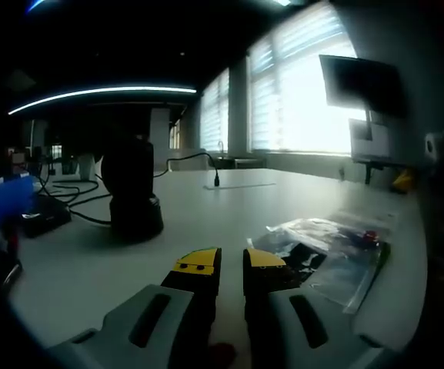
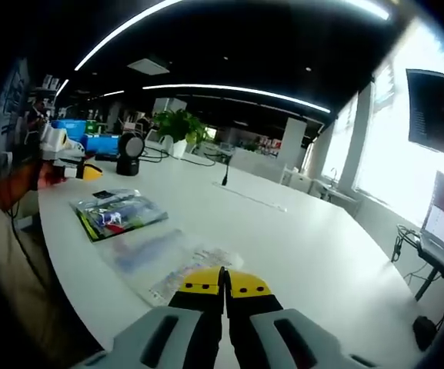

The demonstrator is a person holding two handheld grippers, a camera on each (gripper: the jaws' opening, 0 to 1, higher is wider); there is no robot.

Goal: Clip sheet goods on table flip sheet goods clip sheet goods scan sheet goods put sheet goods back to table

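1. Left gripper (image 1: 232,261) fingers (image 1: 198,265) yellow-tipped, slightly parted with a narrow gap, nothing between them, hovering over the white surface (image 1: 206,207).
2. Right gripper (image 2: 224,283) fingers (image 2: 248,286) pressed together; tips sit at the edge of a clear sheet-goods bag (image 2: 171,261), cannot tell if they pinch it.
3. That clear bag lies flat near the surface's (image 2: 283,238) near edge, in the right gripper view.
4. Second sheet-goods packet (image 2: 118,211), colourful contents, lies just beside it, farther along the same edge.
5. In the left gripper view, clear packets (image 1: 329,250) lie at the right edge of the surface, just beside the right finger.
6. Black scanner stand (image 1: 133,196) stands mid-surface, cables (image 1: 75,192) trailing off left.
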